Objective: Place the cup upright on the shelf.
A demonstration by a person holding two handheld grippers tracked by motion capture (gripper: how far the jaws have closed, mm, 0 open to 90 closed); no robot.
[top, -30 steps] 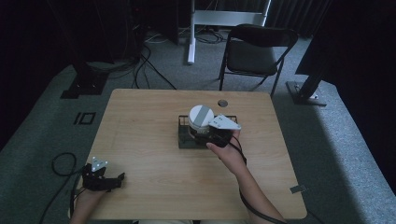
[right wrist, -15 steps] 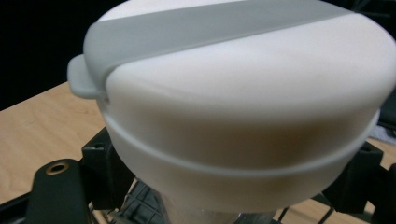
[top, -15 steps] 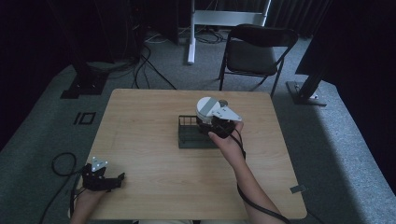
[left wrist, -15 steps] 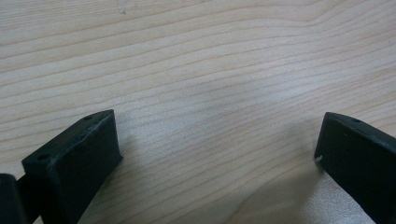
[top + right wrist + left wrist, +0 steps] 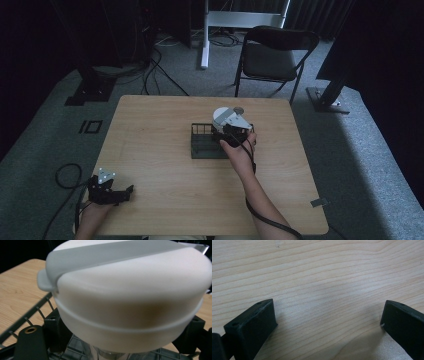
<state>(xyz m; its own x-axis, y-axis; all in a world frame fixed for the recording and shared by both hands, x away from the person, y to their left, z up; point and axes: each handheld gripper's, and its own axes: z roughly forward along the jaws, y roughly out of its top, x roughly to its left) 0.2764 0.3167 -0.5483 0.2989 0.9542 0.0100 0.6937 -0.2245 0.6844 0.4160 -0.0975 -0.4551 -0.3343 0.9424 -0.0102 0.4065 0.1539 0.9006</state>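
left gripper (image 5: 107, 190): black body, grey three-cornered plate on top, black cable trailing
left fingers (image 5: 252, 326): matte black blocks, small screw holes
right gripper (image 5: 232, 131): black, grey plate, black cable
forearms: no sleeves

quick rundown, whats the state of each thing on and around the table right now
white lidded container: lid on, held over the rack's far right corner
right gripper: shut on the white lidded container, above the rack
wire rack: flat on the table, near part empty
left gripper: open, fingers wide apart, holding nothing, at the table's near left edge
folding chair: unfolded, unoccupied, beyond the table
table: bare wood
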